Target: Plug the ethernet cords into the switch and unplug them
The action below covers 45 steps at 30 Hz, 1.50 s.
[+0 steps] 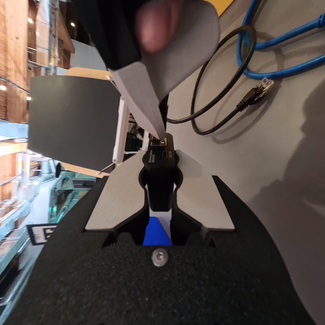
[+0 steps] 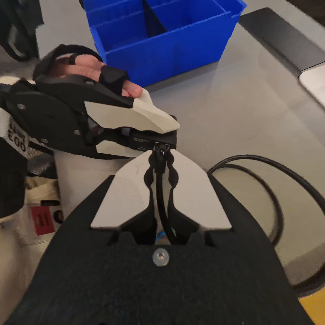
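Note:
My left gripper (image 1: pixel 161 159) is shut on a small black switch (image 1: pixel 161 175) and holds it above the grey table; the switch also shows in the right wrist view (image 2: pixel 149 141). My right gripper (image 2: pixel 161 153) is shut on the plug of a black ethernet cord (image 2: pixel 160 165), whose connector sits at a port (image 2: pixel 161 146) on the switch's end face. In the left wrist view the right gripper's grey finger (image 1: pixel 146 105) comes down onto that port (image 1: pixel 159 141). The black cord's (image 1: pixel 207 88) other plug (image 1: pixel 253 96) lies loose on the table beside a blue ethernet cord (image 1: pixel 263 52).
A blue divided bin (image 2: pixel 163 58) stands on the grey table (image 2: pixel 237 114) behind the switch. A dark pad (image 2: pixel 284 40) lies at the far right. A gloved hand (image 2: pixel 84 68) holds the left gripper (image 2: pixel 105 123). A dark panel (image 1: pixel 70 121) stands to the left. Left and right tips are no more than a few centimetres apart.

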### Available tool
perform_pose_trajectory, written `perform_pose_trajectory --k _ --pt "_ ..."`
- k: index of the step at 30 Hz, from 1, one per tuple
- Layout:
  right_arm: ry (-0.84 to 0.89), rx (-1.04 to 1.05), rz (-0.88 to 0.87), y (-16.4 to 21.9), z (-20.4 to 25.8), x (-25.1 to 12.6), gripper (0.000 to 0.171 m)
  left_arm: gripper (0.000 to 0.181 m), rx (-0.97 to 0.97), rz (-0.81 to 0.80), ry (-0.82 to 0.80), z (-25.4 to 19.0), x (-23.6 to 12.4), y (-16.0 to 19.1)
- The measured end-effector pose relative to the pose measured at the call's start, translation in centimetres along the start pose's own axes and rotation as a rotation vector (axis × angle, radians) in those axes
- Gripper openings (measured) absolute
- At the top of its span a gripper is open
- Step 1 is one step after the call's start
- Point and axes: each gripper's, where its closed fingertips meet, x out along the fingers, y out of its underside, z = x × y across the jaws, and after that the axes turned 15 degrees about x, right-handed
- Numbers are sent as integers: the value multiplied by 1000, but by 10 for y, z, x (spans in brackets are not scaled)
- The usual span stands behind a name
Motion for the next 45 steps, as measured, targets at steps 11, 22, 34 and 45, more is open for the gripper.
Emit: perform_pose_trajectory --k 11,22,34,45 --pt "-132 155 14 16 -2 -8 13 26 -63 27 134 -14 3 -8" --pt "-423 592 69 7 0 -30 23 25 332 92 -276 11 -8 -18" --pt "-661 859 253 7 16 -15 15 25 284 127 -305 18 -16 -7" --pt "-724 1038 186 3 14 -10 15 24 235 136 -284 16 -11 -4"
